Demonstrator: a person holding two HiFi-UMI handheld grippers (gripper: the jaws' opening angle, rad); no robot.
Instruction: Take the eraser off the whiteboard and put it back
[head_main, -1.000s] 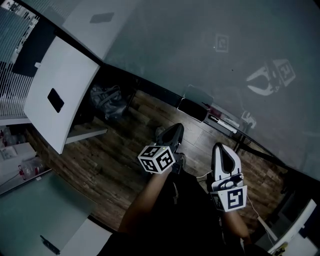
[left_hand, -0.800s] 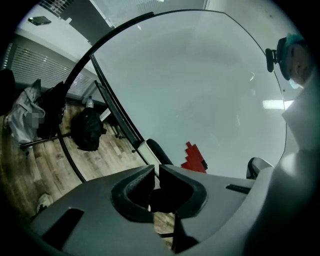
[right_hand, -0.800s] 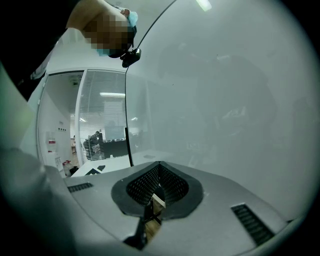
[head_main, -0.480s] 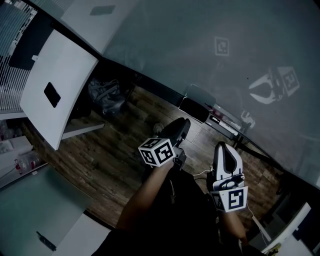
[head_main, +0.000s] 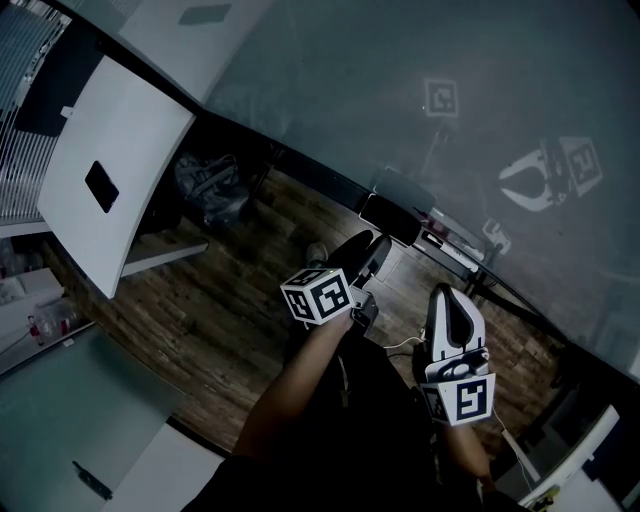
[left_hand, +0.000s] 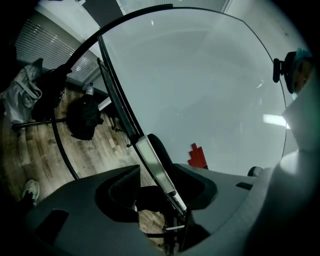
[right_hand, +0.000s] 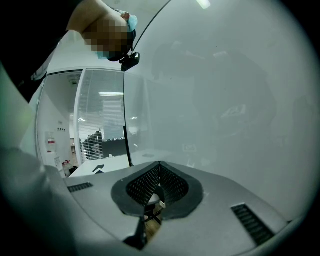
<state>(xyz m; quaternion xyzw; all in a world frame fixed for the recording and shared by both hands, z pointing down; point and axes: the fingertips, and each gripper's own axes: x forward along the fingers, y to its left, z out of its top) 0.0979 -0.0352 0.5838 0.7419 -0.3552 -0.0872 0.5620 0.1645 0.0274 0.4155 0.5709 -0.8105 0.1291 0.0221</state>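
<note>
Eraser (head_main: 388, 218) sits at the whiteboard's (head_main: 380, 90) lower edge — left gripper (head_main: 368, 252) fingers (left_hand: 117, 187) just opened wide around it, not gripping, so pickup looks next; right gripper (head_main: 452, 300) fingers closed, empty.

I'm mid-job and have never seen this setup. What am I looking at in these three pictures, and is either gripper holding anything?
There is no robot arm: a person holds a two-jaw gripper in each hand. The head view looks down from a camera on that person's head at the left gripper, the right gripper, a wood floor and the whiteboard. The other two pictures come from a camera riding on each gripper. The left gripper's jaws have just been opening and grip nothing. The board's pale ledge runs between them, with a dark block, probably the eraser, against it. The right gripper's jaws are together, empty.
</note>
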